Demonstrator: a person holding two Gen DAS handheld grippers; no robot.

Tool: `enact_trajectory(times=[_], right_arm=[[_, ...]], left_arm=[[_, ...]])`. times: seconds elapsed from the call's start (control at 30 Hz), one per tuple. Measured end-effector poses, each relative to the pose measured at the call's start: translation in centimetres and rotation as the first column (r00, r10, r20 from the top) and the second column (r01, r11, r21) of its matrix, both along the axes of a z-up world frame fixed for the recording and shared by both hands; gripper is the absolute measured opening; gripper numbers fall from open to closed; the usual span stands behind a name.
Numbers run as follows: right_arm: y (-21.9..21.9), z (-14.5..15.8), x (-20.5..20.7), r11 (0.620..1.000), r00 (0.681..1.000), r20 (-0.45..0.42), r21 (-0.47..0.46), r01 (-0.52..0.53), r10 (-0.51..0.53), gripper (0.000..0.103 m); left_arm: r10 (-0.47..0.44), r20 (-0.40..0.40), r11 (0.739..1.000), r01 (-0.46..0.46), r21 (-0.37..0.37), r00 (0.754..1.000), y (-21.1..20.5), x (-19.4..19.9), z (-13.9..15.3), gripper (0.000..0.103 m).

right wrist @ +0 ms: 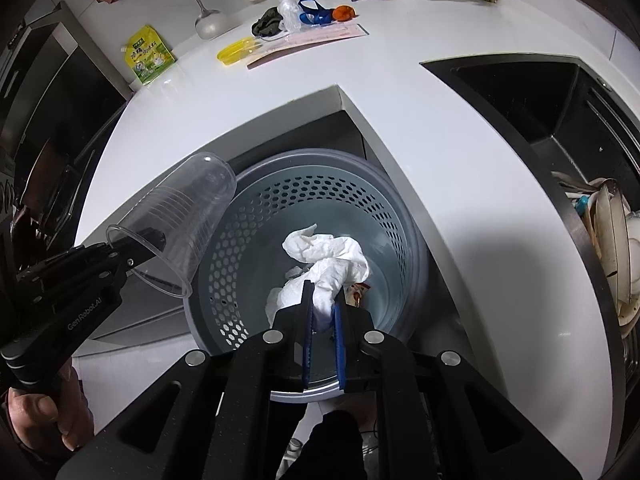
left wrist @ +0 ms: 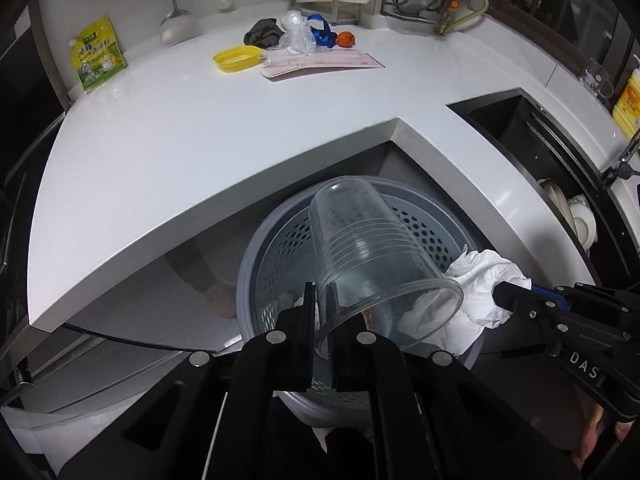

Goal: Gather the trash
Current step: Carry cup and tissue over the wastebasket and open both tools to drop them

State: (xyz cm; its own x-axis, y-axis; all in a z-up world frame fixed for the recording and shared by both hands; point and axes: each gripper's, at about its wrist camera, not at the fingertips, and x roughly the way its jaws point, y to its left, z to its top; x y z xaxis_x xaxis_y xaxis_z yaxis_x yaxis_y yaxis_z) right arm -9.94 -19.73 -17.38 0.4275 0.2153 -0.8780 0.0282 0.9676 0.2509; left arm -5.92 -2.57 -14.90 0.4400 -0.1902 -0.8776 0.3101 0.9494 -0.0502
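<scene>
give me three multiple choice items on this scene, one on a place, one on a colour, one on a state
1. Where is the bin?
A. in the sink
B. on the floor in the counter's corner
C. on the counter

2. What colour is the lid on the counter?
A. yellow
B. red
C. green

3. What does the left tool hold?
A. nothing
B. a spoon
C. a clear cup

Answers:
1. B, the bin sits below the counter edge, in its inner corner.
2. A, the lid by the pink strip is yellow.
3. C, its fingers pinch the cup's rim wall, while the right tool grips a tissue.
</scene>
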Motion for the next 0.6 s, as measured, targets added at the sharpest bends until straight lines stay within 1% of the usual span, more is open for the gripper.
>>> enact_trajectory(times=[0.13, 0.2, 0.27, 0.33, 0.37, 0.4, 0.47, 0.6], right_arm=[[0.0, 0.3, 0.2, 1.000, 1.000, 0.009, 0.004, 0.000, 0.000, 0.010], [0.0, 0.4, 0.2, 1.000, 1.000, 0.013, 0.003, -0.001, 0.001, 0.011], [-0.1, 0.5, 0.1, 1.000, 1.000, 0.014, 0.004, -0.001, 0.001, 0.016], [-0.2, 0.6, 0.0, 1.000, 1.000, 0.019, 0.003, 0.004, -0.005, 0.034], [-0.3, 0.8, -0.1, 1.000, 1.000, 0.026, 0.001, 0.010, -0.010, 0.038], [-0.3, 0.8, -0.1, 1.000, 1.000, 0.029, 0.002, 0.012, -0.012, 0.039], [-0.5, 0.9, 0.0, 1.000, 0.999, 0.030, 0.002, 0.013, -0.013, 0.039], [-0.6, 1.1, 0.0, 1.000, 0.999, 0.034, 0.005, 0.017, -0.017, 0.039]], left_arm=[[0.002, -0.003, 1.000, -0.002, -0.002, 1.000, -0.1, 0.0, 0.1, 0.006], [0.005, -0.004, 1.000, -0.005, -0.005, 1.000, -0.1, 0.0, 0.2, 0.009], [0.009, -0.003, 1.000, -0.009, -0.005, 1.000, -0.1, 0.1, 0.2, 0.009], [0.013, -0.001, 1.000, -0.013, -0.005, 1.000, 0.0, 0.1, 0.3, 0.016], [0.016, 0.002, 1.000, -0.016, -0.006, 1.000, 0.0, 0.1, 0.4, 0.026], [0.021, 0.007, 1.000, -0.021, -0.006, 1.000, 0.1, 0.0, 0.5, 0.037], [0.029, 0.016, 1.000, -0.028, -0.011, 0.999, 0.3, 0.0, 0.7, 0.045], [0.034, 0.023, 0.999, -0.034, -0.010, 0.999, 0.5, 0.1, 1.0, 0.045]])
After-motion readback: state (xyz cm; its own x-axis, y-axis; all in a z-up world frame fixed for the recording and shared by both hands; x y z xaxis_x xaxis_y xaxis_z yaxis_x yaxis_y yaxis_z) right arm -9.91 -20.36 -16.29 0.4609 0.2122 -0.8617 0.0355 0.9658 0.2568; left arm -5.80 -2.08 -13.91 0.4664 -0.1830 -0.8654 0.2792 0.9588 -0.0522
